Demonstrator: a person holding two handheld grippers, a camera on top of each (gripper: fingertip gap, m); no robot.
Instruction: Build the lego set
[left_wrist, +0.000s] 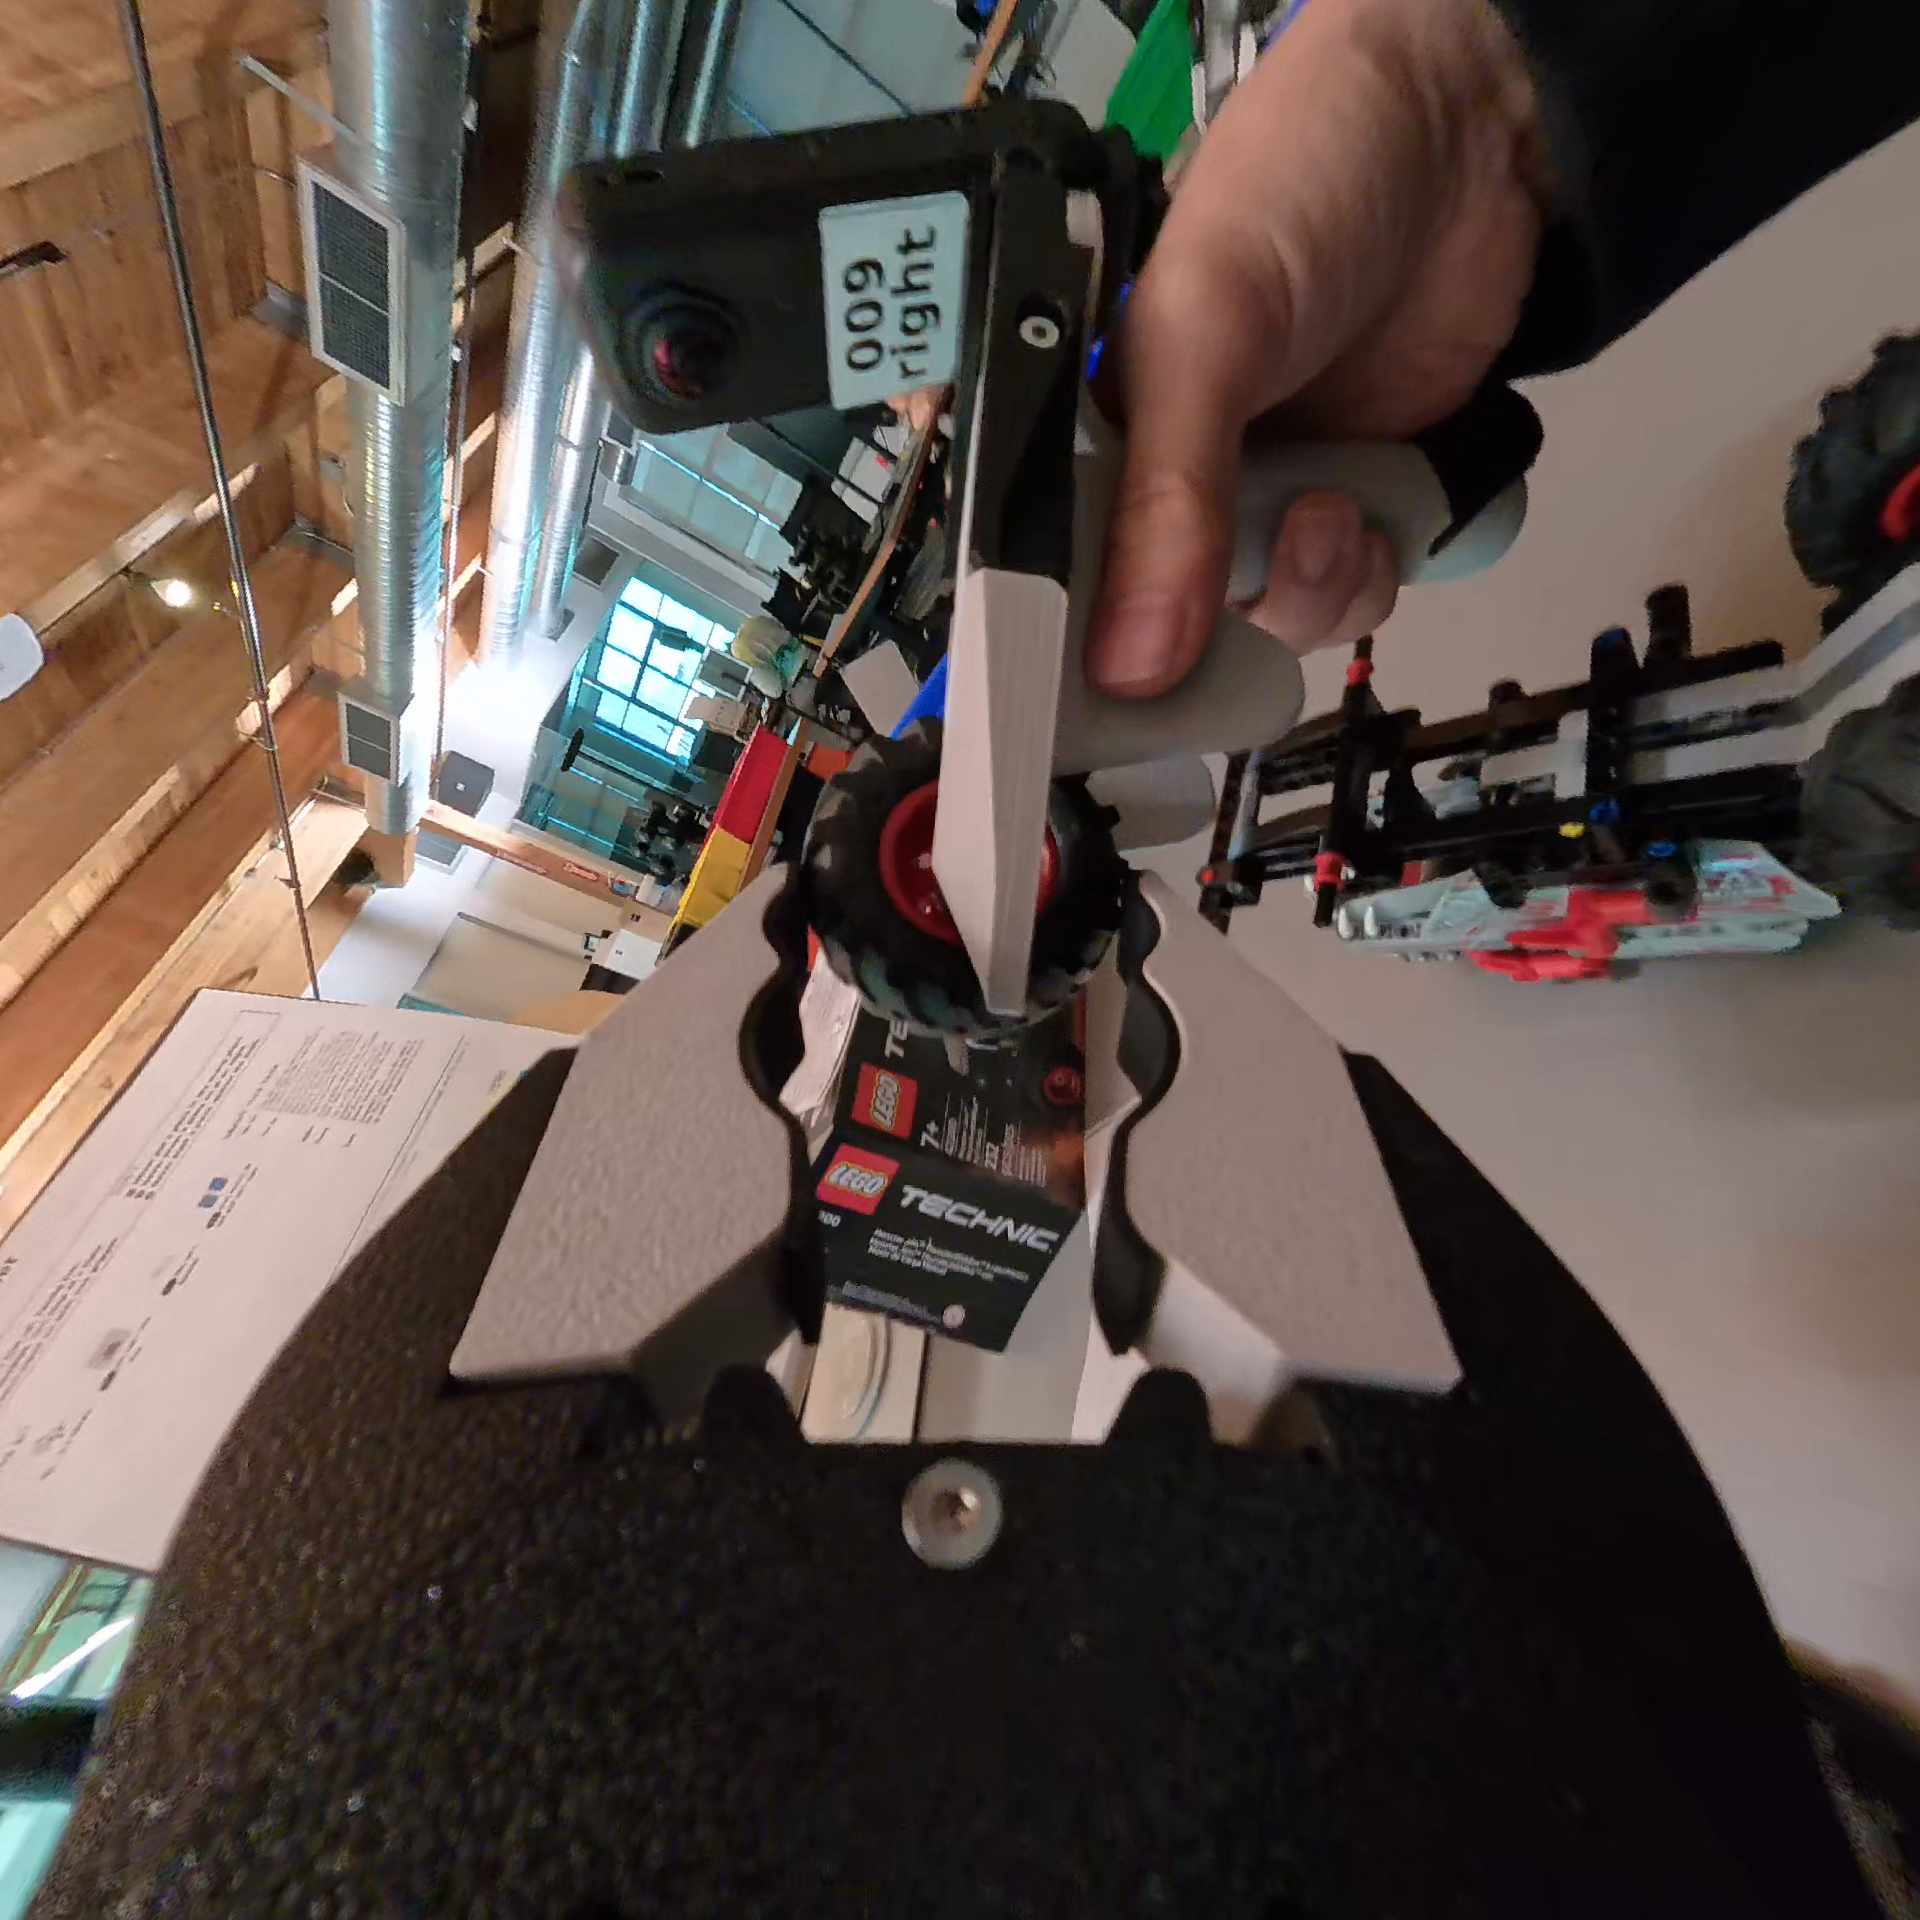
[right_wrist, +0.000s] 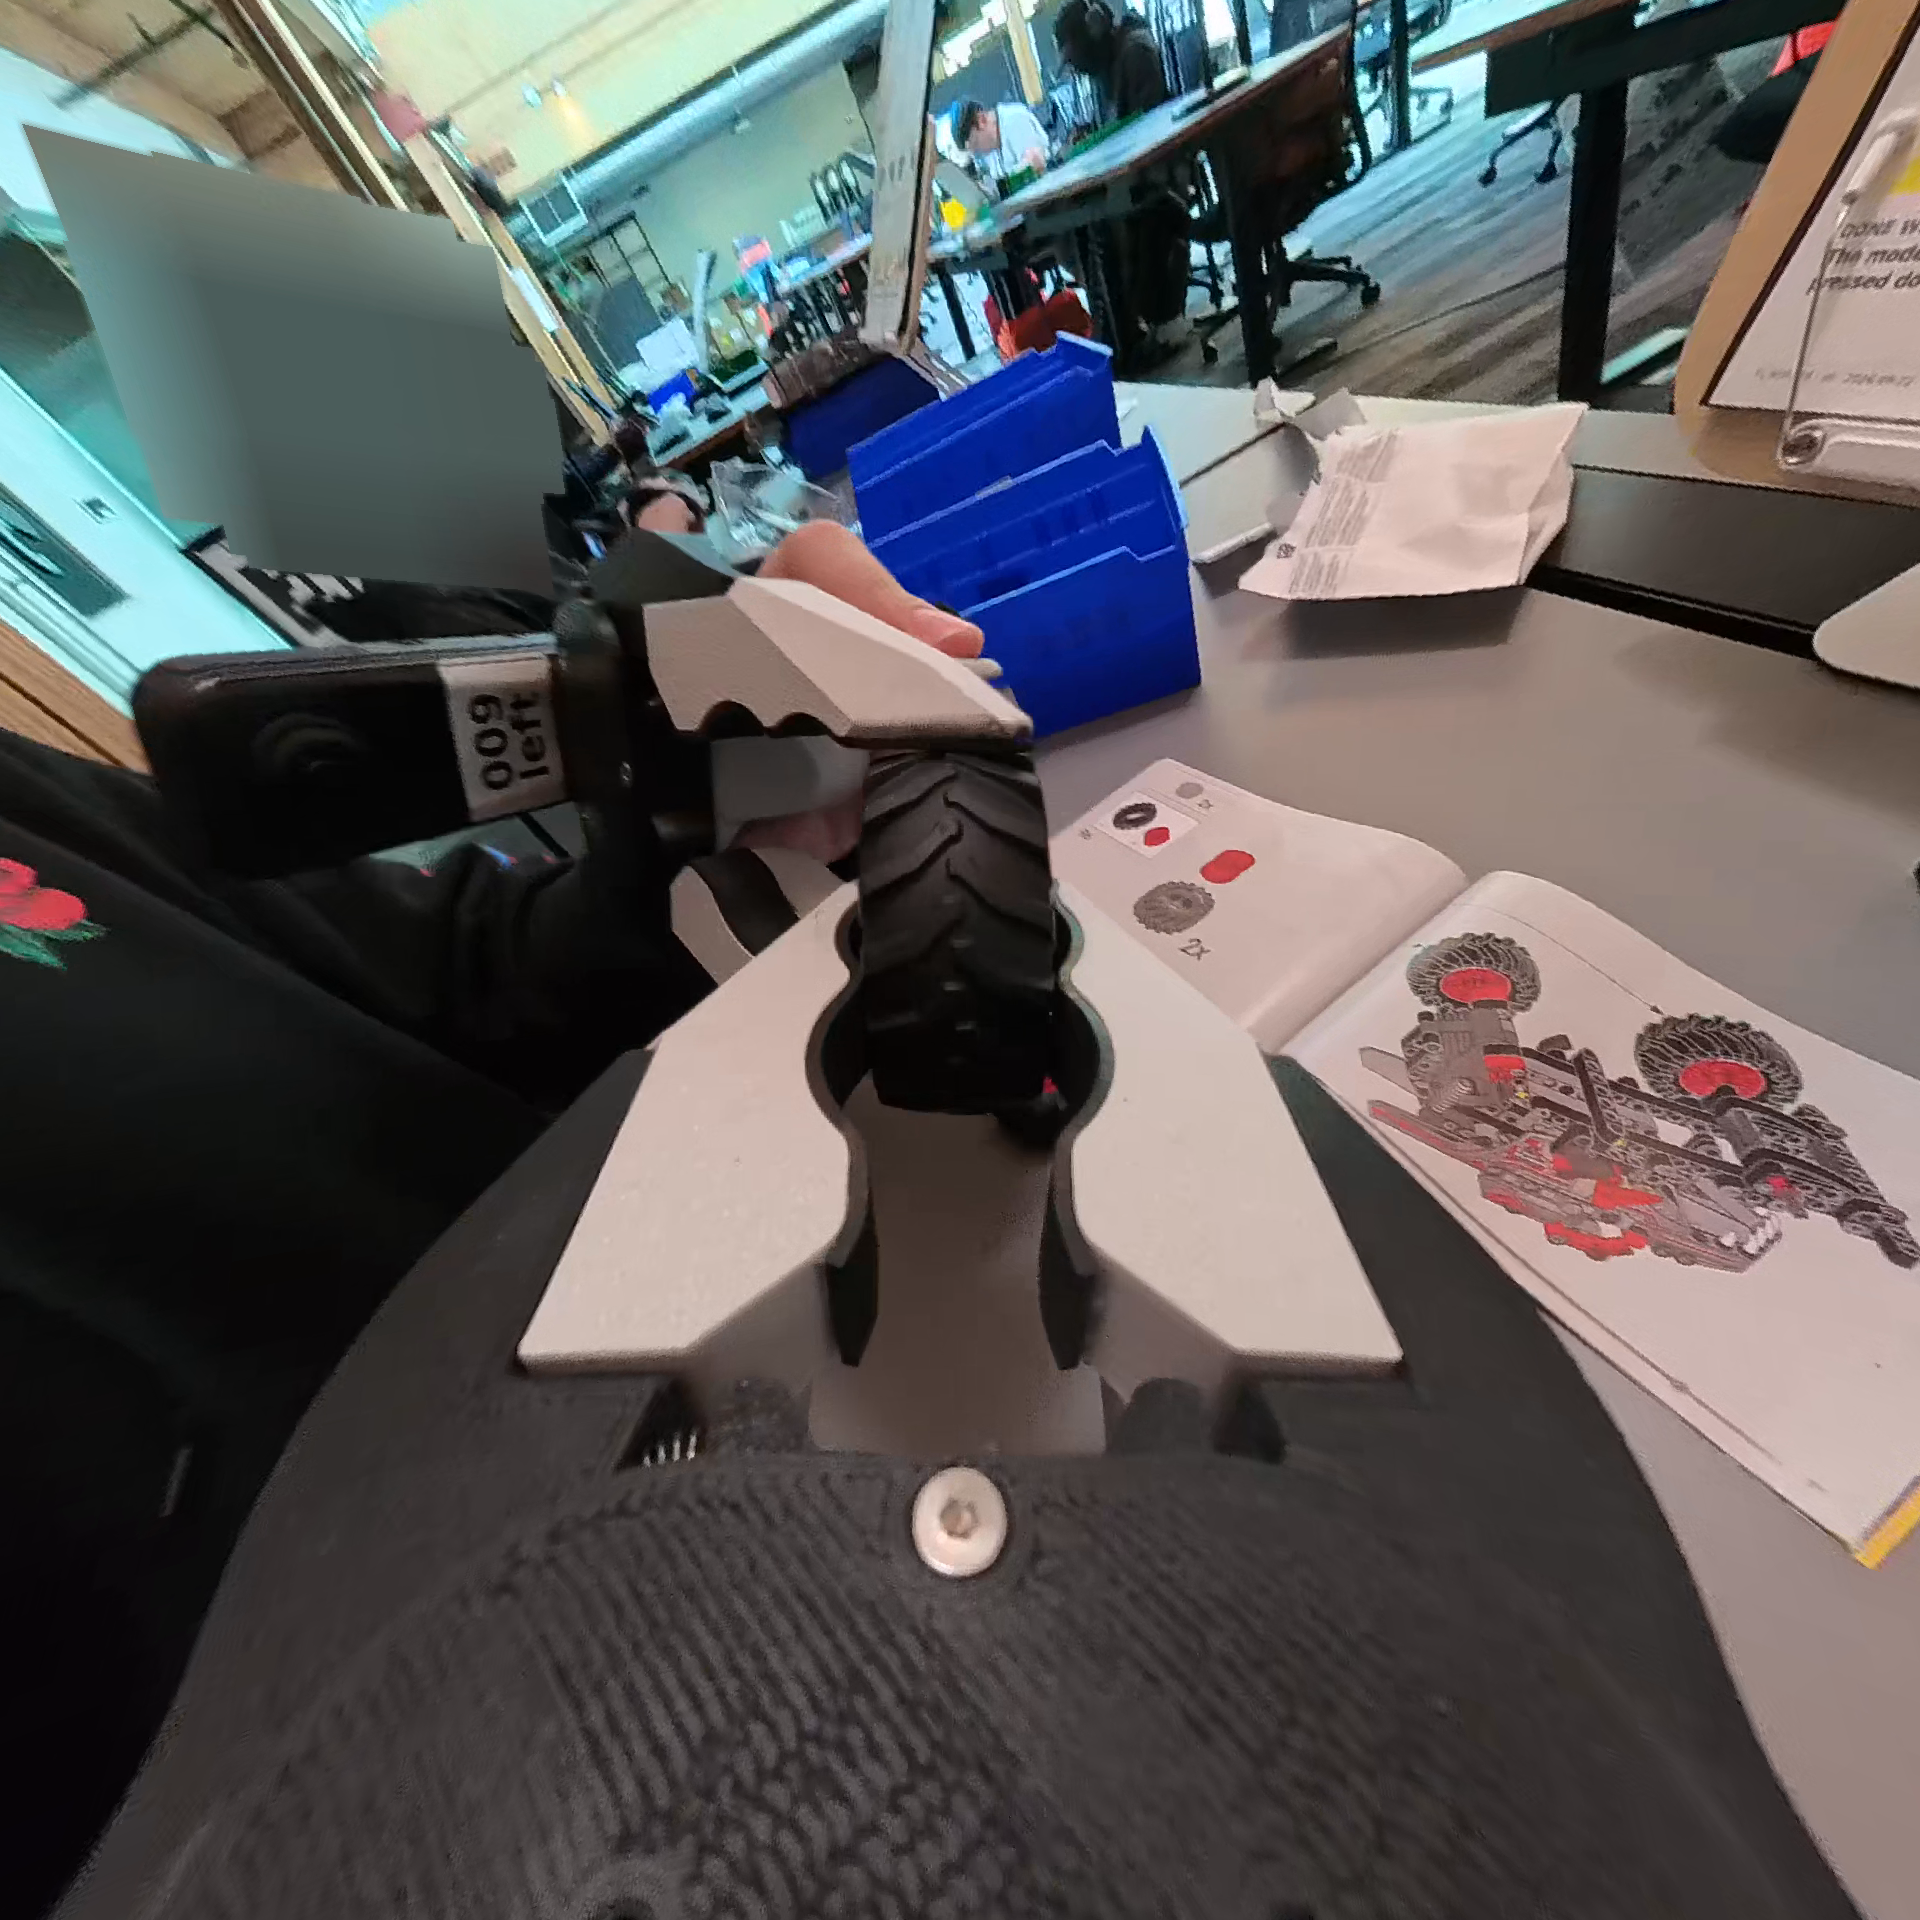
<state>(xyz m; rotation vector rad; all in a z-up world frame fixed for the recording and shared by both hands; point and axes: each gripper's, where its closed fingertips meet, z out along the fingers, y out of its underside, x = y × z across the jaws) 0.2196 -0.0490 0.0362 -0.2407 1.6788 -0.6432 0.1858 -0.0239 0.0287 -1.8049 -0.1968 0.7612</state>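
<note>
A black lego tyre on a red hub (left_wrist: 914, 862) is held in the air between both grippers. My left gripper (left_wrist: 961, 914) closes on its tread from two sides. My right gripper (left_wrist: 992, 966) comes in from above with one grey finger across the red hub; its other finger is hidden behind the wheel. In the right wrist view the tyre (right_wrist: 956, 935) sits between the right gripper's (right_wrist: 956, 997) fingers. The left gripper (right_wrist: 935, 821) enters from the left, with its upper finger (right_wrist: 862, 675) on top of the tread. The part-built truck (left_wrist: 1558, 821) lies on the table.
An open instruction booklet (right_wrist: 1558, 1143) lies on the grey table (right_wrist: 1455, 748) to the right. Blue bins (right_wrist: 1039, 540) and a crumpled paper sheet (right_wrist: 1434, 509) sit farther back. A black lego booklet (left_wrist: 945, 1195) and a printed sheet (left_wrist: 208, 1195) lie below the left gripper. Only a small space, under 4 cm, lies between the two pairs of fingers.
</note>
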